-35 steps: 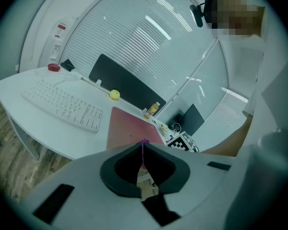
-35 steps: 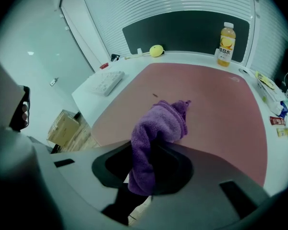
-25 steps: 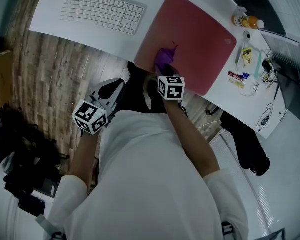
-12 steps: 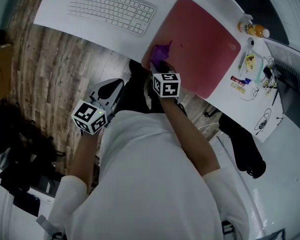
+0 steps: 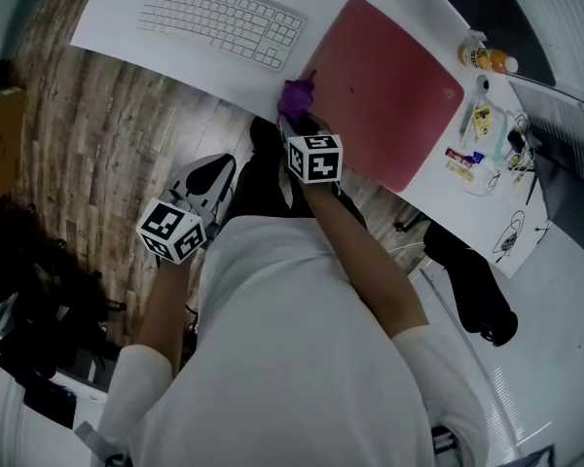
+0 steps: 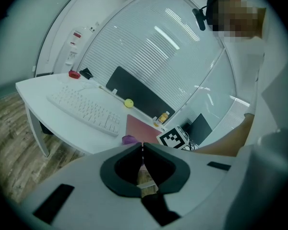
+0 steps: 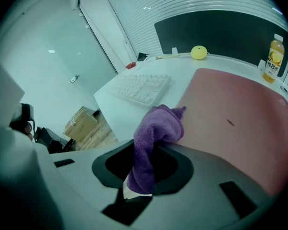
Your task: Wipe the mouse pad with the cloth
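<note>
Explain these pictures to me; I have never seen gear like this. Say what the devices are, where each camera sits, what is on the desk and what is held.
No robot here: a person holds a two-jaw gripper in each hand, and the marker cubes are part of them. The head view looks down from the person's head; each gripper view looks along that gripper's jaws. On the white desk lie a keyboard, a red mouse pad and an orange drink bottle. The right gripper is shut on a purple cloth, which rests at the pad's edge nearest the keyboard. The left gripper is shut and empty, held off the desk above the wooden floor.
</note>
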The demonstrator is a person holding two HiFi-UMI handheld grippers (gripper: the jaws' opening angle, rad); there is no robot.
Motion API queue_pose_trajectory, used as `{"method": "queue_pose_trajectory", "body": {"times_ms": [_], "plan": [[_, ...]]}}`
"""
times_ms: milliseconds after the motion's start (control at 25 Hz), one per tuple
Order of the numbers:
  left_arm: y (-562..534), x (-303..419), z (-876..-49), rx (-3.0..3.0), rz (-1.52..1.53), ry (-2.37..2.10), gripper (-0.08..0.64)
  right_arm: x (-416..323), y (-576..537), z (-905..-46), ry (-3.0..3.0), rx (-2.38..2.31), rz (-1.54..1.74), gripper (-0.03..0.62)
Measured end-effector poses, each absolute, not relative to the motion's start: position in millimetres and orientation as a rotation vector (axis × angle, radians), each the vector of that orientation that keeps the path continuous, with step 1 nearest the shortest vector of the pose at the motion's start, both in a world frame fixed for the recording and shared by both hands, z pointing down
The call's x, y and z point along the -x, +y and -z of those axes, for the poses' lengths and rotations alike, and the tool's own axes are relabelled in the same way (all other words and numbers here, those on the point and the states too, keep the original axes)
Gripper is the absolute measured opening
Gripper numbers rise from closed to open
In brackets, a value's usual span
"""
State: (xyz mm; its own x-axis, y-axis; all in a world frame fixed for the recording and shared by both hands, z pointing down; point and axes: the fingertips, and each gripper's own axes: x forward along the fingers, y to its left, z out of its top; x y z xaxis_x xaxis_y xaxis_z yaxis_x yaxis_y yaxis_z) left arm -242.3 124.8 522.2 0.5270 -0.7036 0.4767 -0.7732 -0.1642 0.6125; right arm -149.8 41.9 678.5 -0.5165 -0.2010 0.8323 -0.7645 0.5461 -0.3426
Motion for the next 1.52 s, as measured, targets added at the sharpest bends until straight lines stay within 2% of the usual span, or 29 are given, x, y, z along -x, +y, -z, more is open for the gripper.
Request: {"method": "queue_pose_trajectory", "body": {"times_ms": [240, 440, 800, 1520], "plan": [[121, 238, -512, -1.924, -0.104, -1.219, 0.025, 165, 31, -656, -2.099, -0.721, -0.862, 0.11], [120, 233, -510, -1.92, -0.131, -1.229, 0.025, 154, 22, -670, -2.083, -0.688, -0.842, 0.11], [114, 212, -507, -1.9, -0.188, -1.241, 0.025, 100, -3, -693, -2.032, -0.723, -0.842, 0.11], [71, 121, -489, -1.965, -0.244, -1.185, 0.025, -23, -20, -701, -1.99, -0.867, -0.924, 0.11]]}}
